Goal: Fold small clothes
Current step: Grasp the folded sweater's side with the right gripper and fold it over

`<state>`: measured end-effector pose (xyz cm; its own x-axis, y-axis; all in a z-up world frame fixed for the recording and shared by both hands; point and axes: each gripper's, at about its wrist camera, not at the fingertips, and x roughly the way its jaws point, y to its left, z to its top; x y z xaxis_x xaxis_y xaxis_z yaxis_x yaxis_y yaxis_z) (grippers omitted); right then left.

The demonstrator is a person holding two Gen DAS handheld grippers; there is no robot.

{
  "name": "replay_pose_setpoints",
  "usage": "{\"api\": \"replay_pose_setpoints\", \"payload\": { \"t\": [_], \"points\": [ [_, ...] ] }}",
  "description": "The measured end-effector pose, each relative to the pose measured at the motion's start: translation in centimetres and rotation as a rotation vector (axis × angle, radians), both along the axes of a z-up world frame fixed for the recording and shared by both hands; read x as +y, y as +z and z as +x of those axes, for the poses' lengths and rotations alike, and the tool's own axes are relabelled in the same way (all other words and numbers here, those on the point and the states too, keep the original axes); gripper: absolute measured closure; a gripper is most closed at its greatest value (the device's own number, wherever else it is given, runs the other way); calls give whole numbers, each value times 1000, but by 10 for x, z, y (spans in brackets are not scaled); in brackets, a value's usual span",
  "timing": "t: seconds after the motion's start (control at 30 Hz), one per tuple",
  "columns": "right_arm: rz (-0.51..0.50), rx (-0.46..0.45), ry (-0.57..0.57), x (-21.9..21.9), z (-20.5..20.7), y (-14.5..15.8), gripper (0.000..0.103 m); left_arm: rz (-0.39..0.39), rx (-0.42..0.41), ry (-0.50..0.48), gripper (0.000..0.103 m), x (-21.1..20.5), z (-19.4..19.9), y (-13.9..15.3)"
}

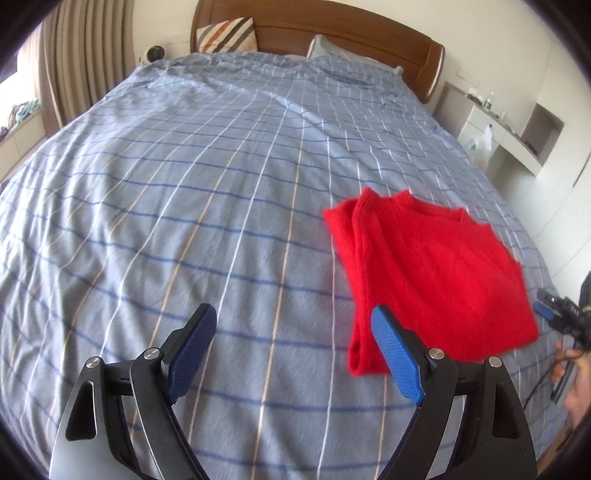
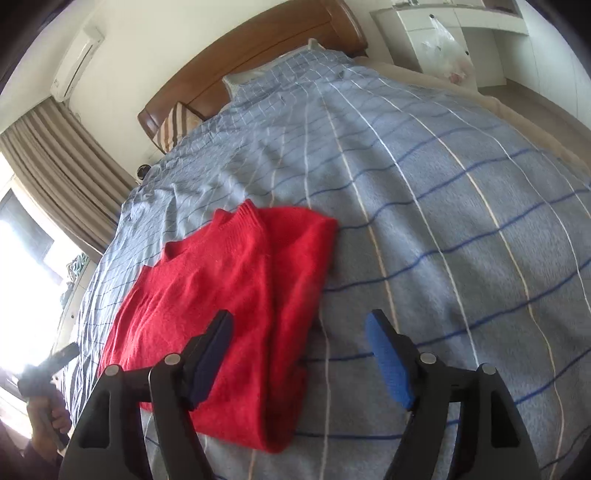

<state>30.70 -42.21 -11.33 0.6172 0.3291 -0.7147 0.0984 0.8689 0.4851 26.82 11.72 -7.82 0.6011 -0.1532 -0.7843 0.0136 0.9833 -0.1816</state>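
Left wrist view: left gripper (image 1: 295, 332) jaws spread wide, nothing between them, only bedcover (image 1: 184, 184) under the gap. Its right pad sits just in front of the near left corner of the red sweater (image 1: 439, 280); contact unclear. Only this view shows the right gripper (image 1: 550, 314) at the far right edge past the sweater, with a hand (image 1: 576, 376) on it, plus white wall shelving (image 1: 517, 133) right of the headboard (image 1: 332, 33).

Right wrist view: right gripper (image 2: 299, 332) jaws wide apart, gripping nothing; the left pad hangs over the sweater (image 2: 229, 295), the right pad over bare bedcover (image 2: 443, 184). Only this view shows an air conditioner (image 2: 77, 55) on the wall left of the headboard (image 2: 258, 51), a bright window (image 2: 22, 266), and the other gripper, blurred, in a hand (image 2: 48, 410) at the lower left.

Surface: bed with a blue-grey checked cover, wooden headboard, striped pillow (image 1: 229, 35), beige curtains (image 1: 81, 55).

Sweater: red knit, folded into a rough rectangle, neckline toward the headboard, one side doubled into a thick roll, lying flat near the foot of the bed.
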Motion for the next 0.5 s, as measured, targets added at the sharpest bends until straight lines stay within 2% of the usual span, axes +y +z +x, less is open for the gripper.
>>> {"api": "replay_pose_setpoints", "payload": {
  "t": [0.13,0.2,0.23,0.27,0.3,0.4,0.5],
  "points": [
    [181,54,-1,-6,10,-20,29,-81,13,12,15,17,-54,-1],
    [184,99,39,12,21,-29,33,-129,27,27,15,22,-73,-6],
    [144,120,48,21,26,-31,42,-153,36,36,15,25,-81,-9],
    [104,133,63,31,30,-30,81,-176,43,49,15,29,-89,-13],
    [67,150,69,40,34,-27,94,-196,48,63,15,32,-96,-16],
    [37,96,65,69,36,10,94,-230,33,109,15,46,-117,-24],
    [19,20,158,126,46,59,94,-265,26,148,15,59,-128,-31]
  ]
}}
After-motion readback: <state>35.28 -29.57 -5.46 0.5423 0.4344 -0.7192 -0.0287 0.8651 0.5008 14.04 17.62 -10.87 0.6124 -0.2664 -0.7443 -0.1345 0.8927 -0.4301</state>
